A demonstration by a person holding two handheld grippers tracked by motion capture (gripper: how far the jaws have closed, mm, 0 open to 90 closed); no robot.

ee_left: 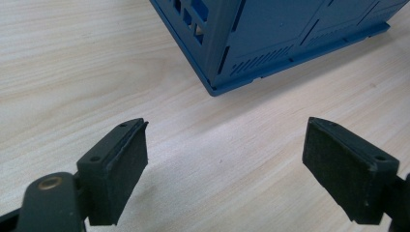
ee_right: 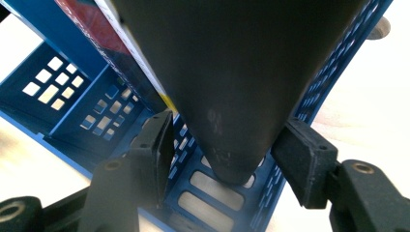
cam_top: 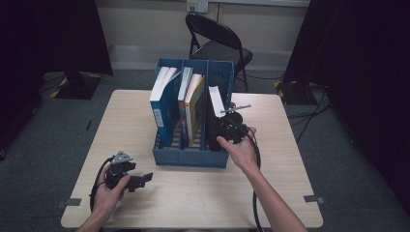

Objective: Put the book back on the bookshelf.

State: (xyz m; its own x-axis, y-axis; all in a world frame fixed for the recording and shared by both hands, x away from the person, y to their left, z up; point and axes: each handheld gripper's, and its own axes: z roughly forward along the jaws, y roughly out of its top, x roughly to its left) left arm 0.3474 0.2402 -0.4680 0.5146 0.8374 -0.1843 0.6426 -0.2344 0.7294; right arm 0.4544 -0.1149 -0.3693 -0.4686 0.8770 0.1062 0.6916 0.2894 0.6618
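Left claw (cam_top: 145,178) rests released on the table (cam_top: 203,198); right claw (cam_top: 212,129) straddles a black book (ee_right: 232,72) in the rack's right-hand slot.

One blue rack (cam_top: 191,157) with three slots: two books in the left slot, two in the middle, one dark book at right. Left gripper view shows spread pads over bare wood beside the rack's corner. Right gripper view shows the book's corner on the slotted floor; whether the pads still press it, I cannot tell.
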